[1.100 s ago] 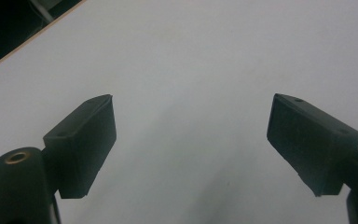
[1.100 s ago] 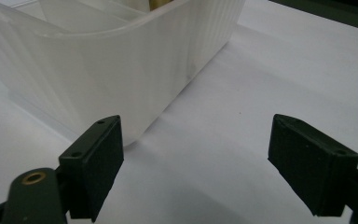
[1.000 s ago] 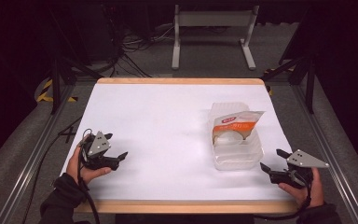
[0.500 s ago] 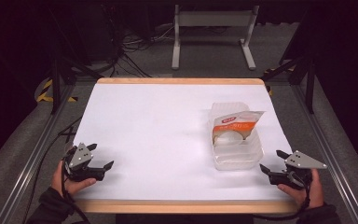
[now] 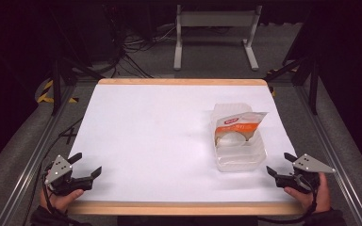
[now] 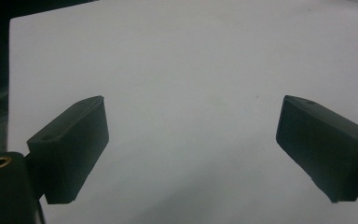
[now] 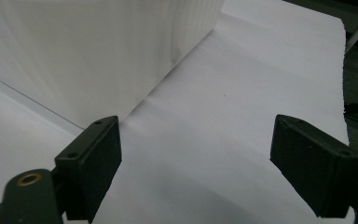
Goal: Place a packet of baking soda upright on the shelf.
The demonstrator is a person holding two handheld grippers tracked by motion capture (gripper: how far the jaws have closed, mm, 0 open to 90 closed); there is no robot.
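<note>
I see the left gripper [image 5: 86, 165] at the table's [image 5: 169, 141] near-left corner, its 2 jaws spread wide over bare white surface. The right gripper [image 5: 283, 165] sits at the near-right corner, jaws likewise released and empty. The clear plastic container [image 5: 239, 155], holding a packet [image 5: 238, 125] with an orange label, lies just beside the right gripper, ahead and to its left, outside the jaws, well apart from the left gripper.
</note>
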